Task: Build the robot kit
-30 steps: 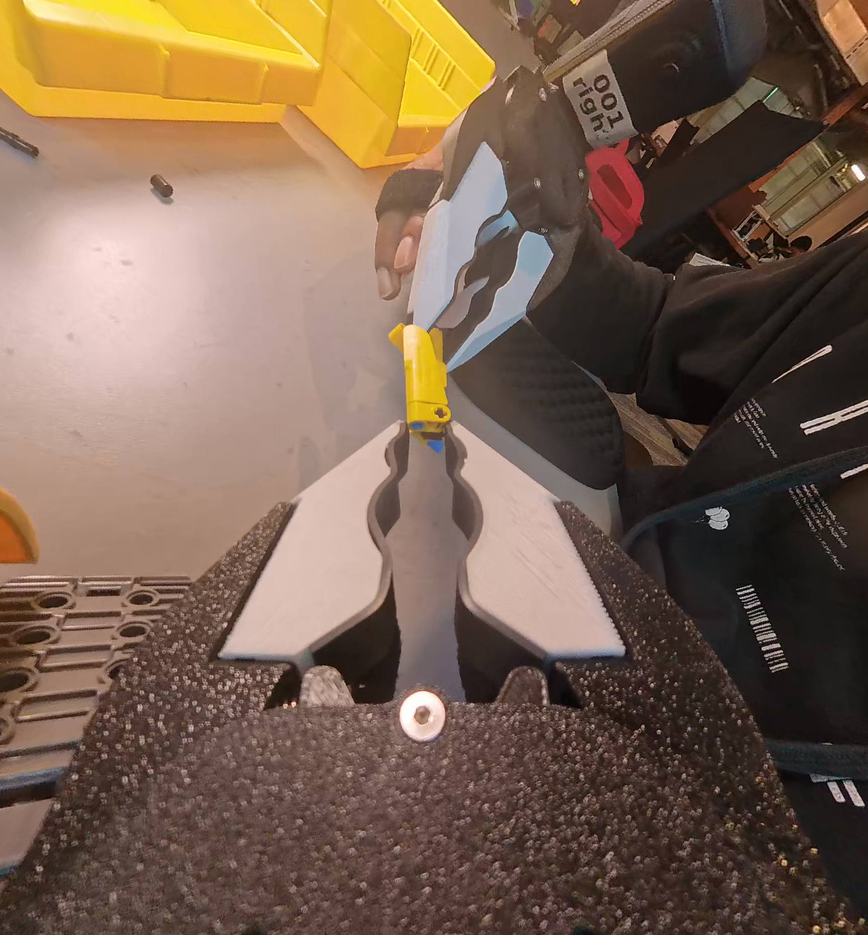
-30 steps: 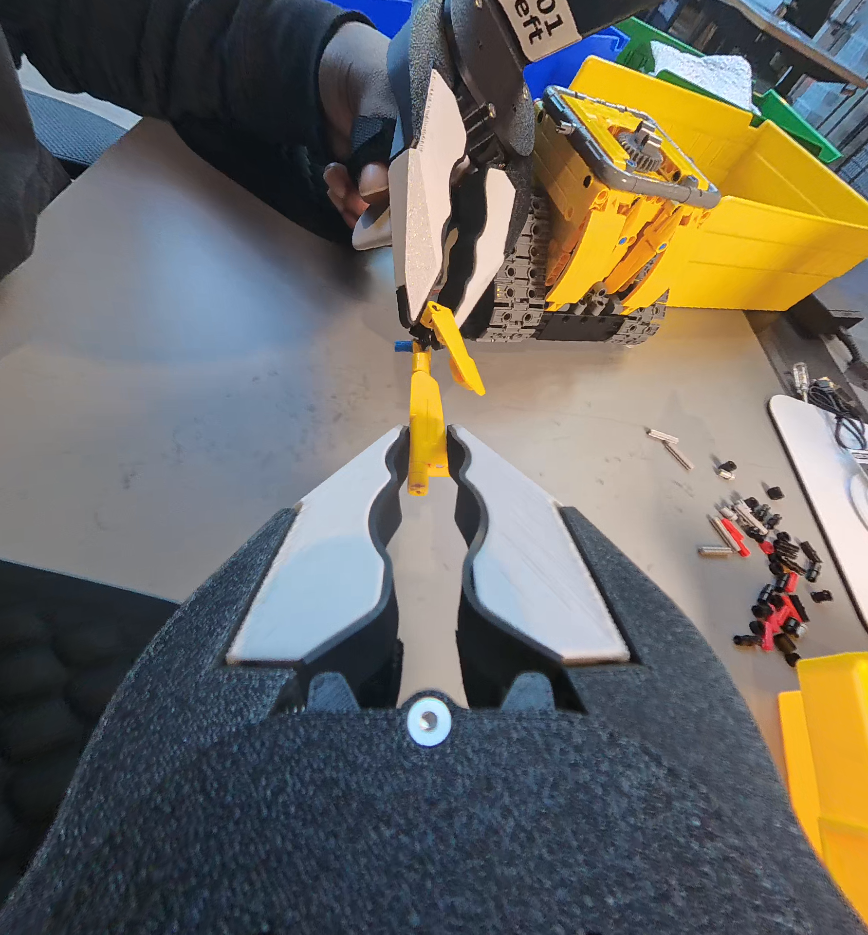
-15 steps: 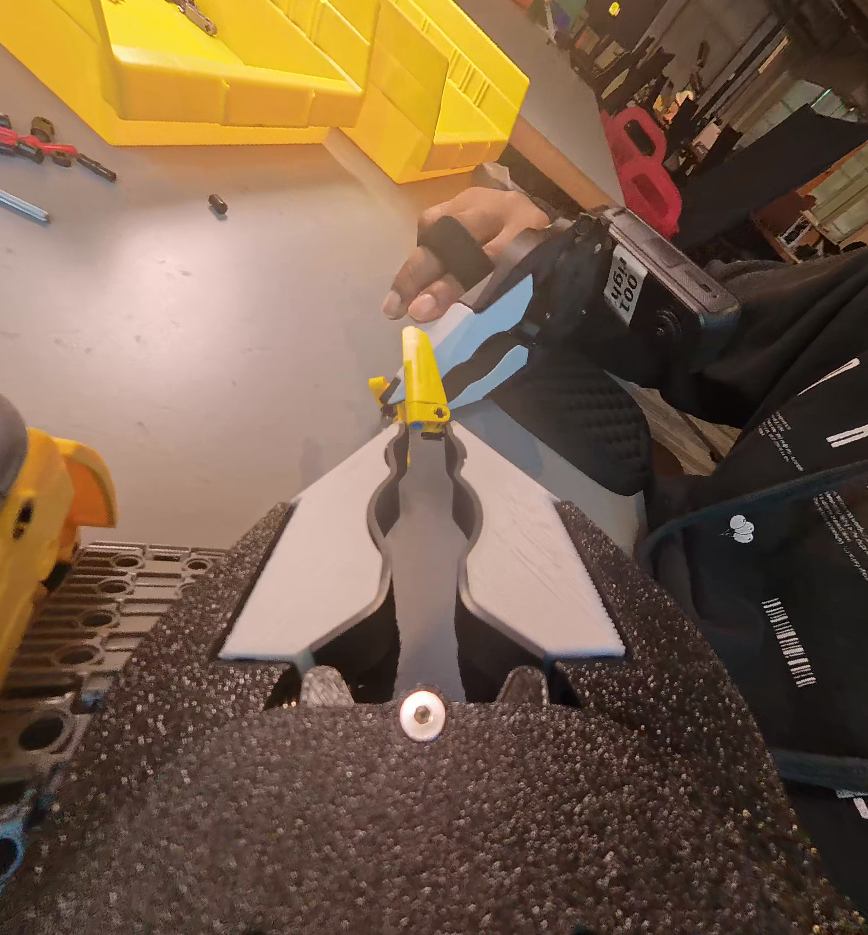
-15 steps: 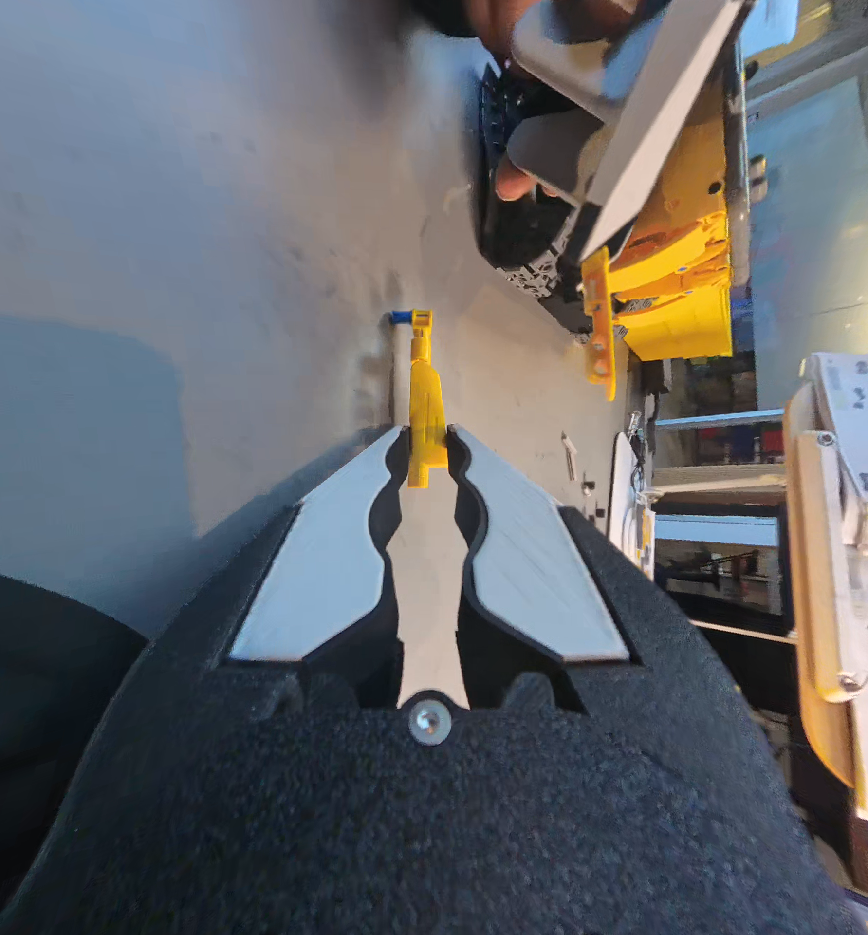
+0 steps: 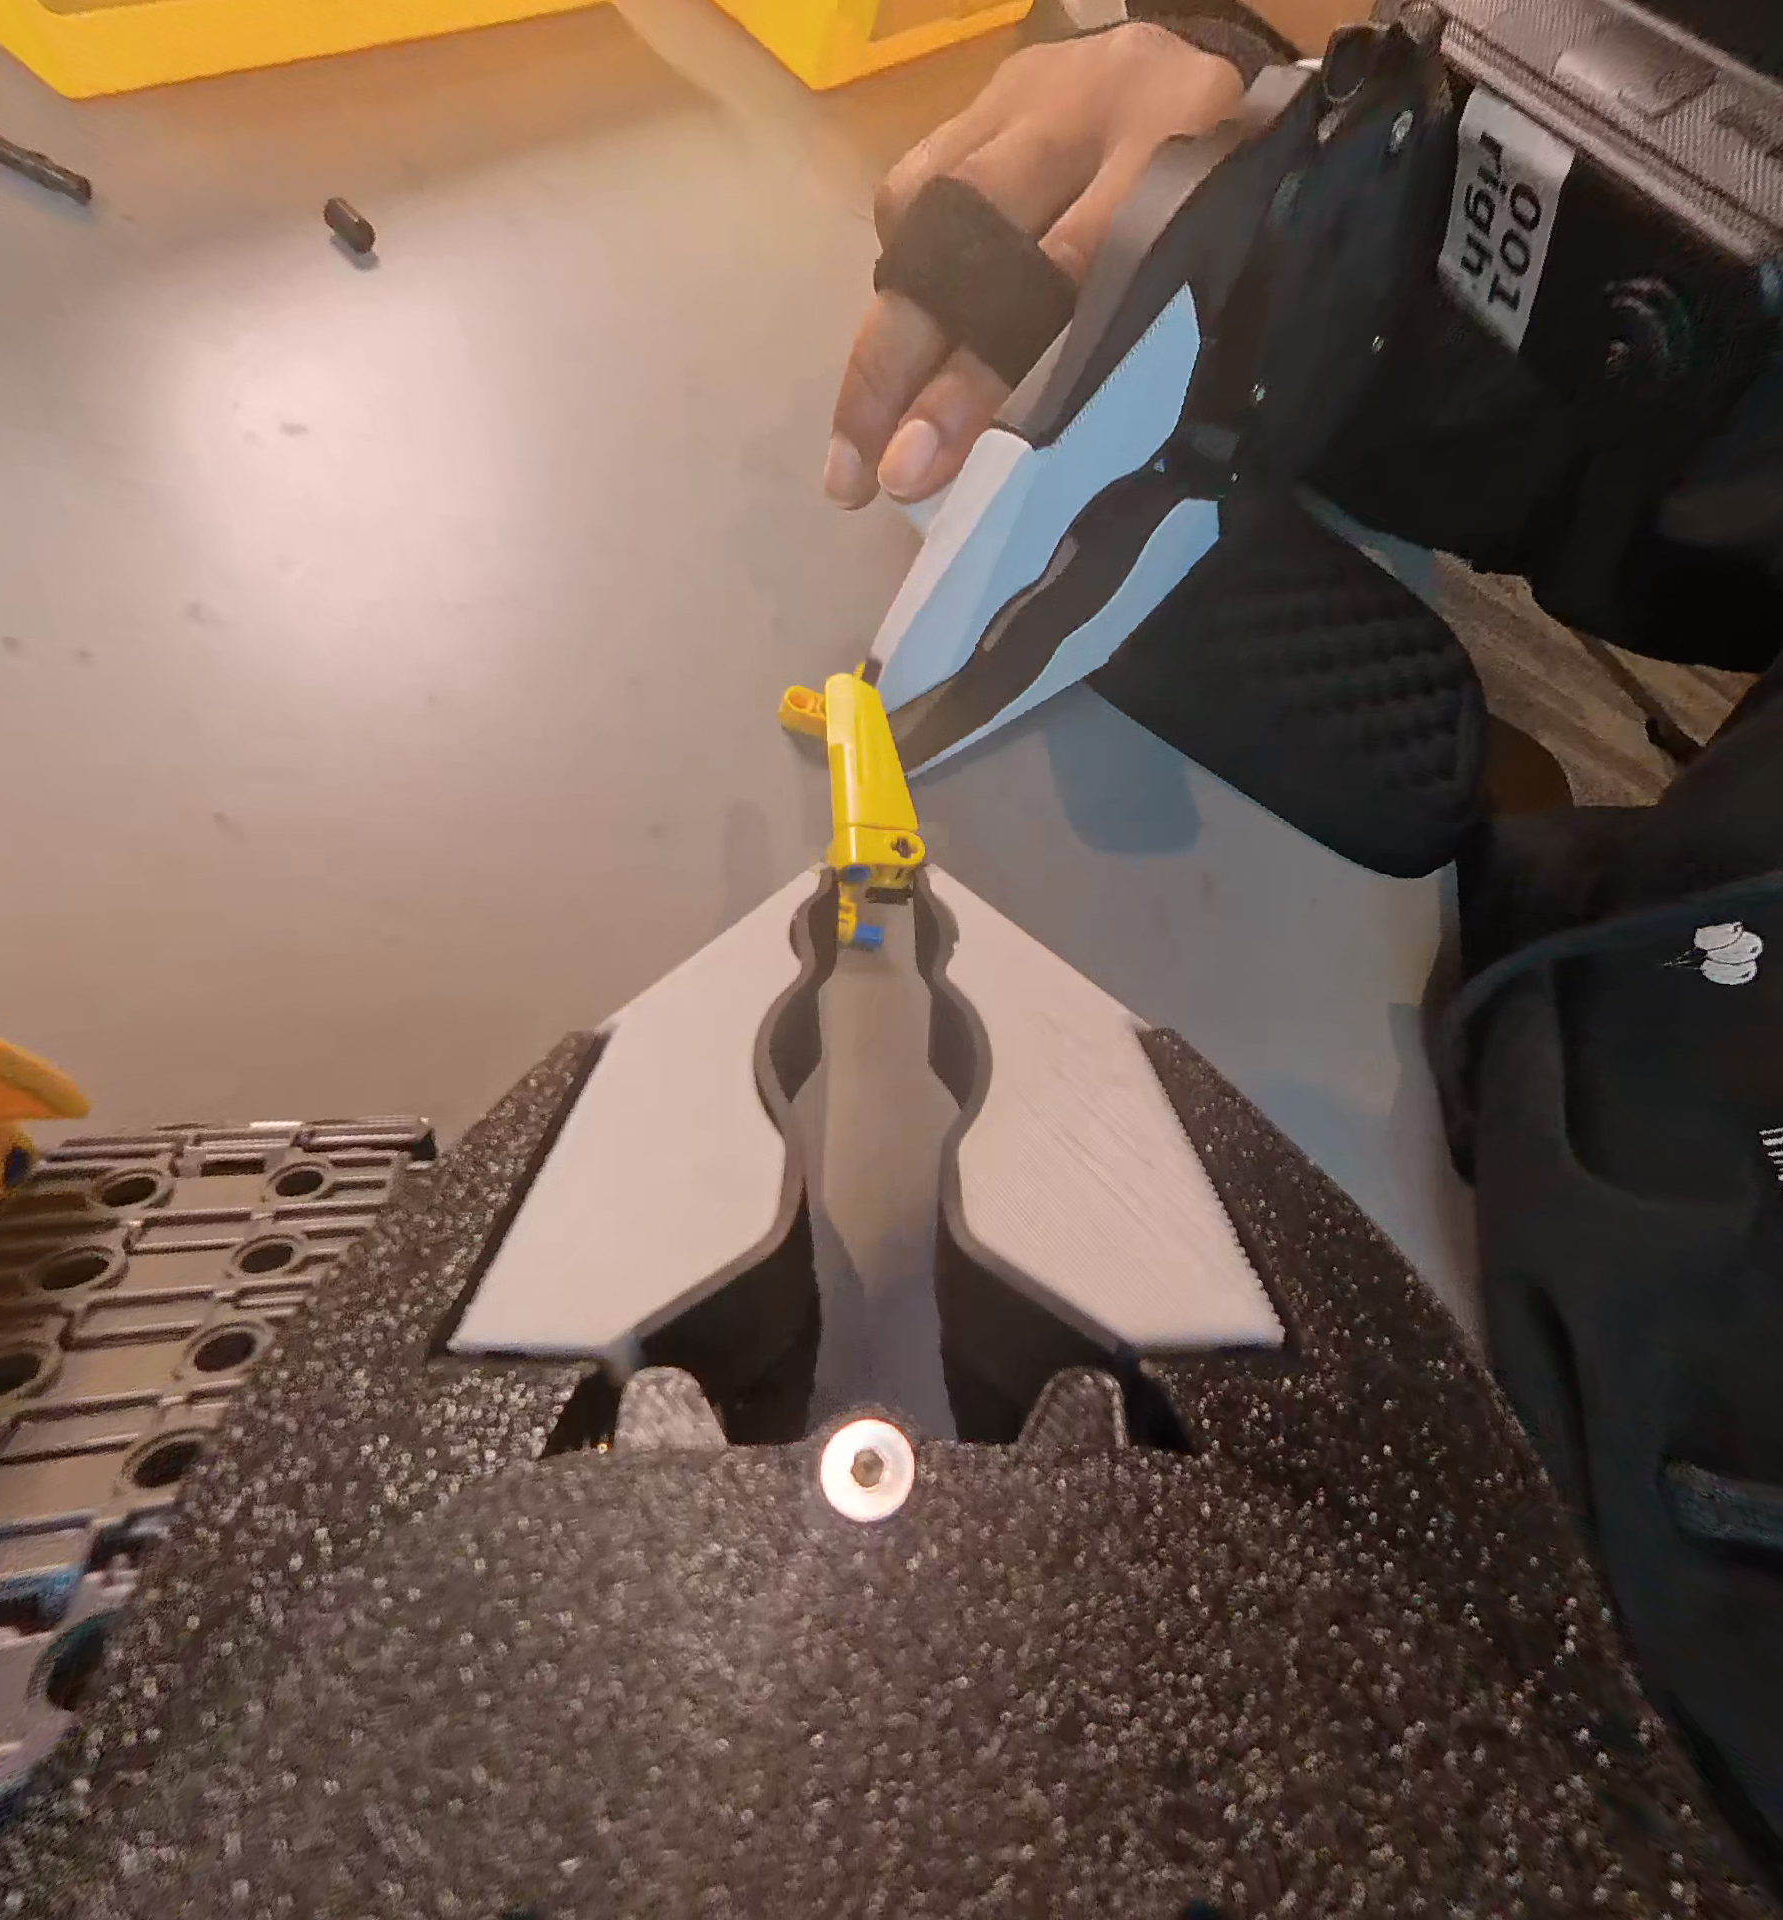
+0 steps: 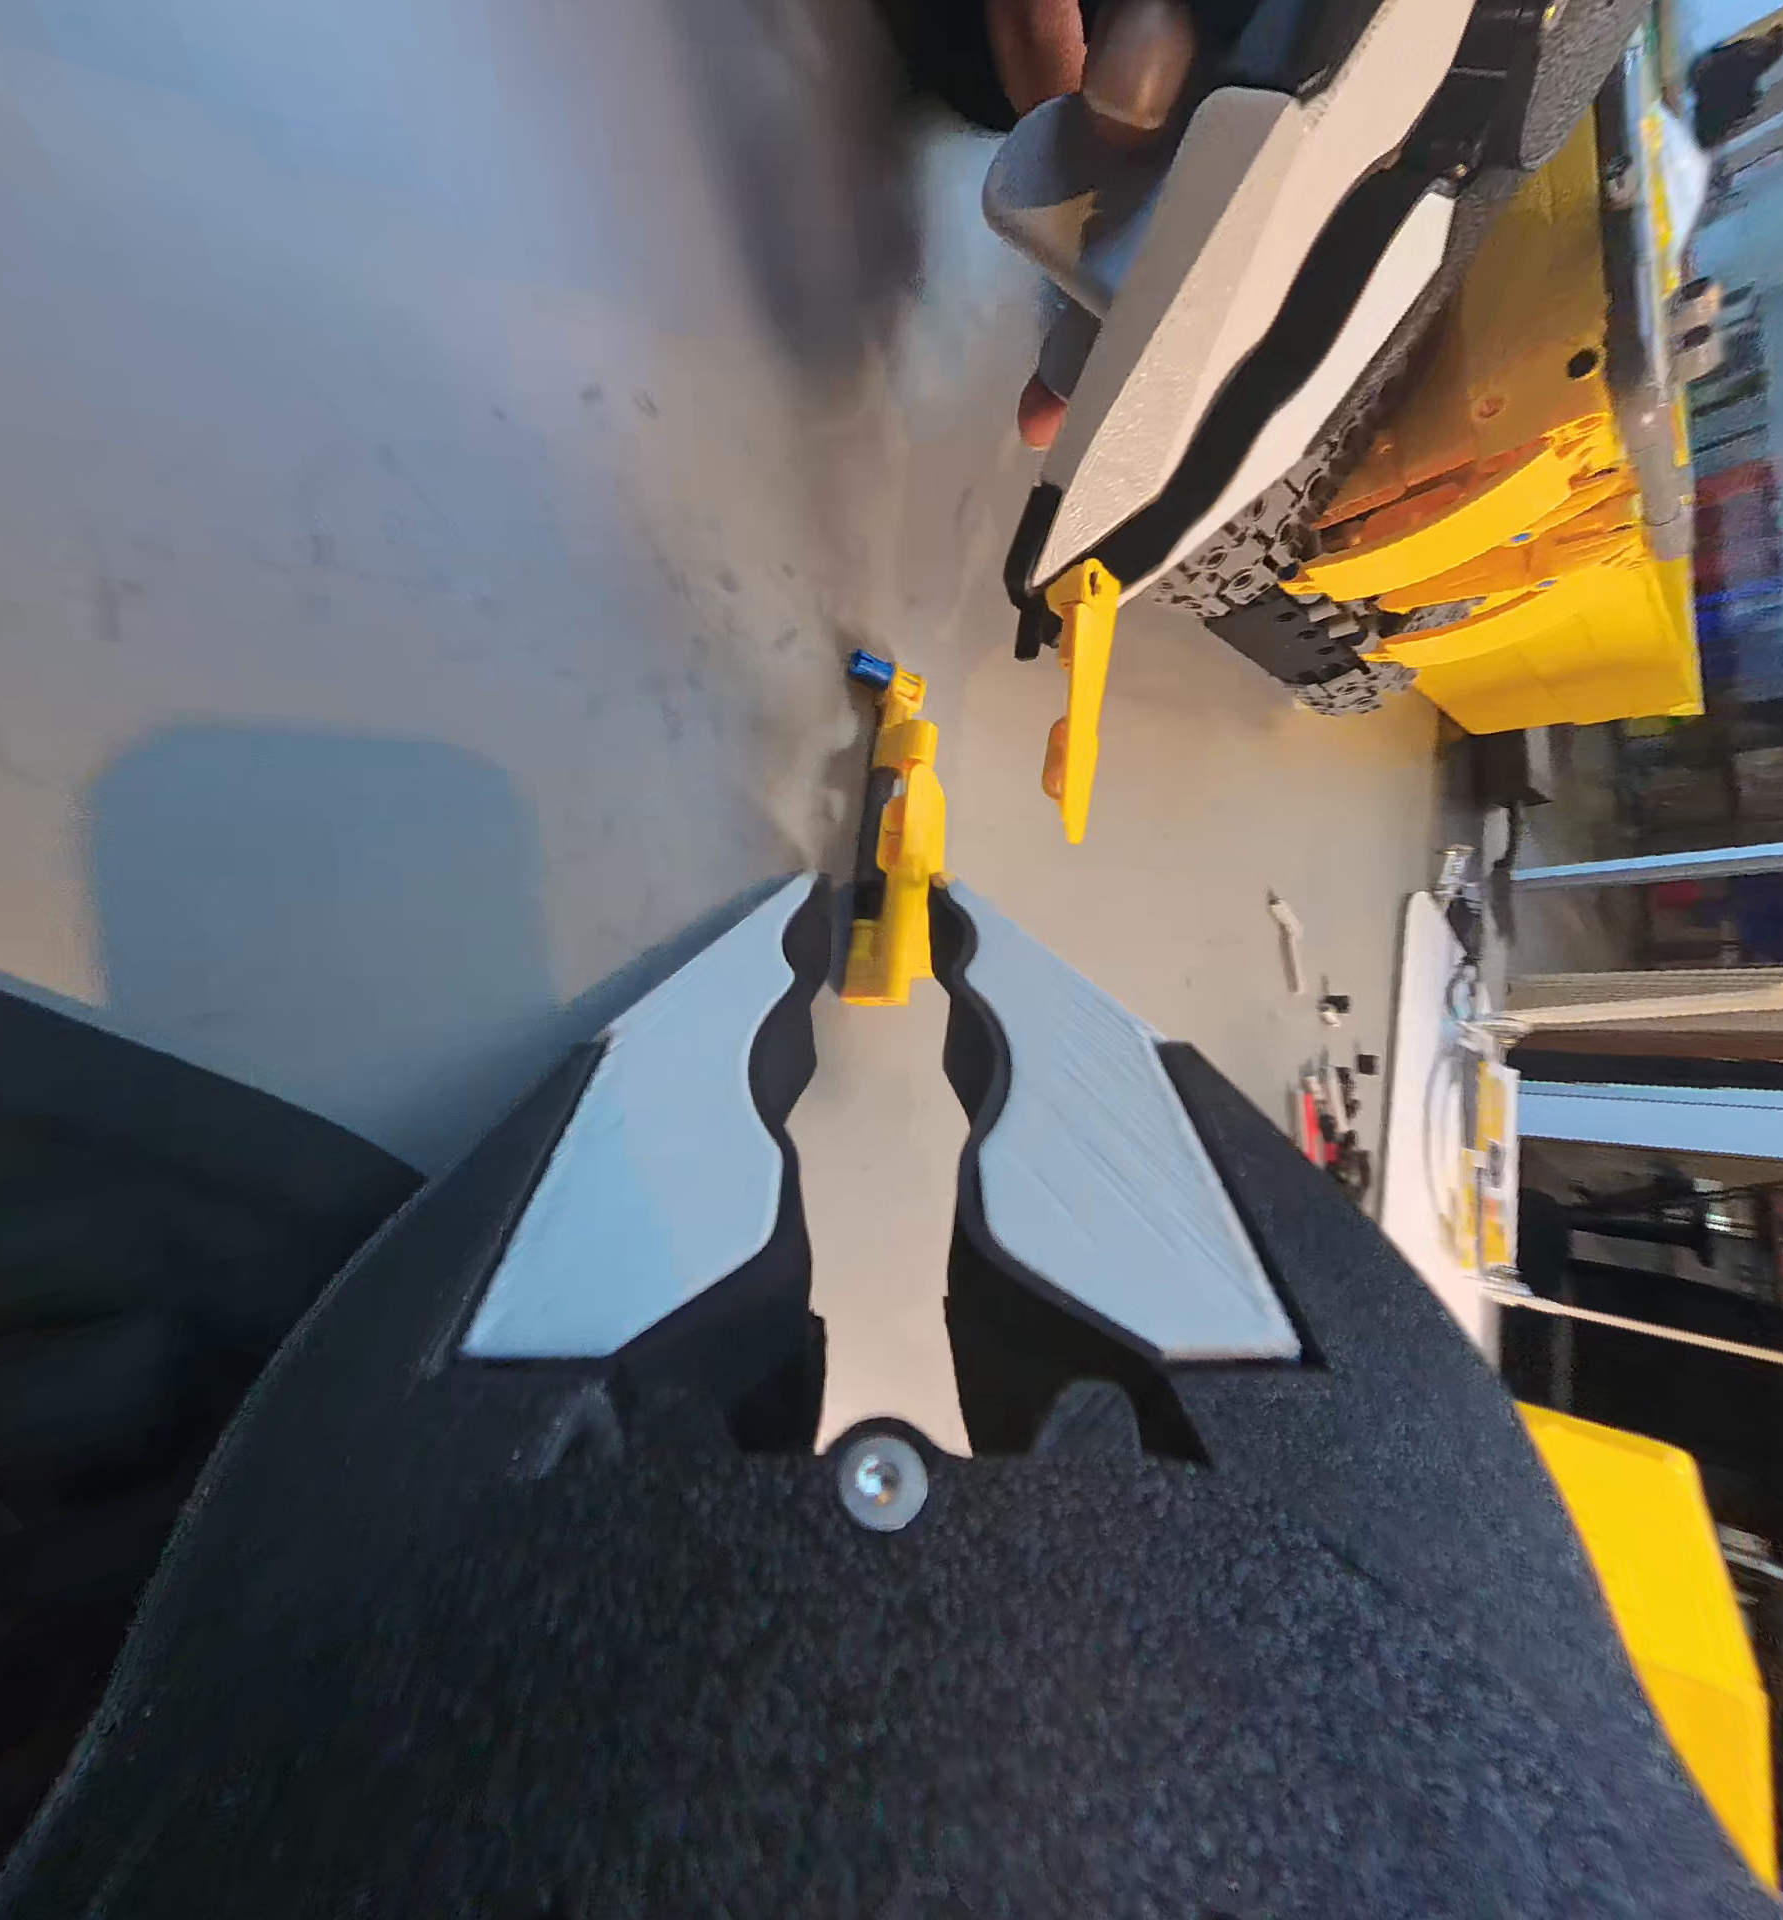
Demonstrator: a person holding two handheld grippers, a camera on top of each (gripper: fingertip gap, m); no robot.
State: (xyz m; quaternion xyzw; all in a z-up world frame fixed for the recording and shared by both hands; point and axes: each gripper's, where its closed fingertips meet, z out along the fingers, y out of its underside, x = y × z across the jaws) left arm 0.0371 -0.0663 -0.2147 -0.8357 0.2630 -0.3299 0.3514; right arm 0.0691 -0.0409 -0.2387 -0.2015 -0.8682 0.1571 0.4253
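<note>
Pinching a slim orange-yellow plastic lever piece (image 6: 1079, 707) in my left gripper (image 6: 1063, 592), I hold my right gripper (image 6: 879, 894) clamped on a yellow plastic piston-like assembly with a blue pin (image 6: 897, 831), just beside it above the grey tabletop (image 6: 347, 468).

Black speckled hand-held gripper (image 5: 871, 883), grey fingers (image 5: 658, 1164), silver screw (image 5: 866, 1469), black sleeve (image 5: 1697, 1351)
</note>
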